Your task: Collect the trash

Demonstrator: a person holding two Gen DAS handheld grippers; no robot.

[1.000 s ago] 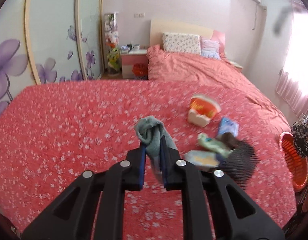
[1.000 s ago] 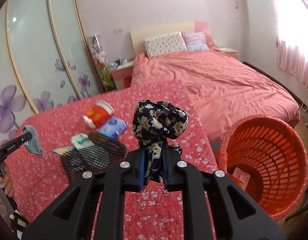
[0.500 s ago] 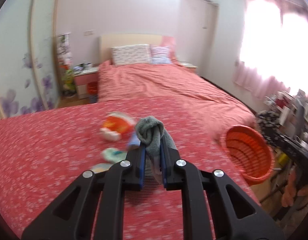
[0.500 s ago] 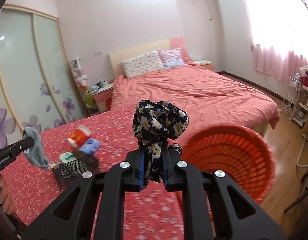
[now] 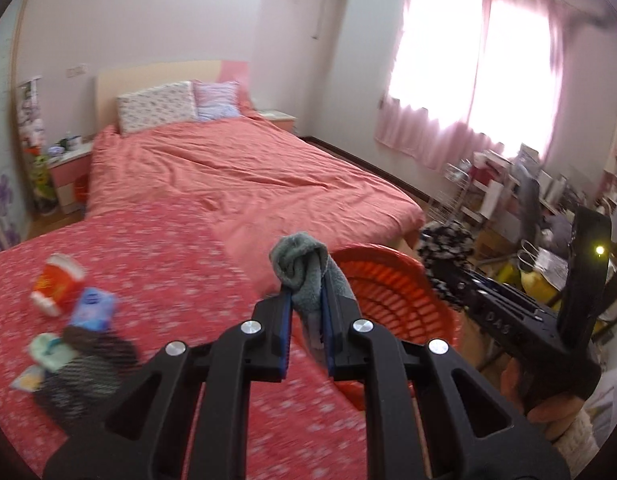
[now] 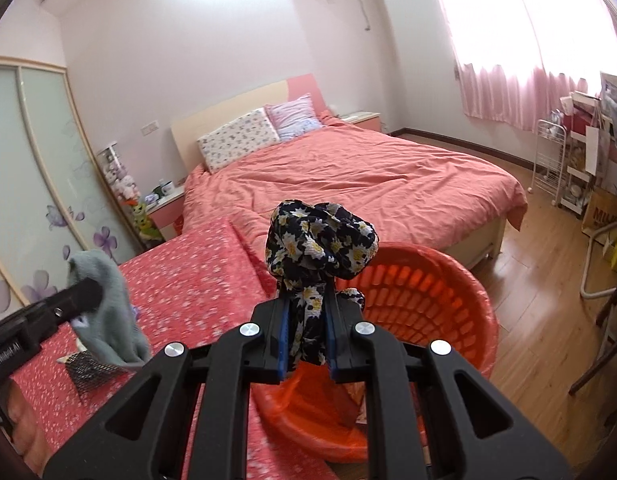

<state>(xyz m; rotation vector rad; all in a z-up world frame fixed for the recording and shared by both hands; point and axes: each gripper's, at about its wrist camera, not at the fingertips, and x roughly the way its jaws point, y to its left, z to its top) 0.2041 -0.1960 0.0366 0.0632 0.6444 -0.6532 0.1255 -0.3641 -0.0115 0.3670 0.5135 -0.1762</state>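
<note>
Clamping a grey sock [image 5: 304,280], the left claw [image 5: 305,334] holds it upright; right claw [image 6: 307,334] pinches floral cloth [image 6: 320,248] upright, hiding part of the orange basket [image 6: 440,296] behind it.

A big bed [image 6: 368,184] in a coral cover, two pillows [image 6: 260,134] at the headboard, pink curtains [image 5: 468,80] glowing at the window.

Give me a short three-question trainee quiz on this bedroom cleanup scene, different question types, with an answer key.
1. True or false: the left gripper is shut on a grey sock.
2. What does the right gripper hold? A) paper cup B) floral cloth C) tissue pack
3. Fill in: the orange ___ stands on the floor beside the bed.

Key: 1 true; 2 B; 3 basket.
</note>
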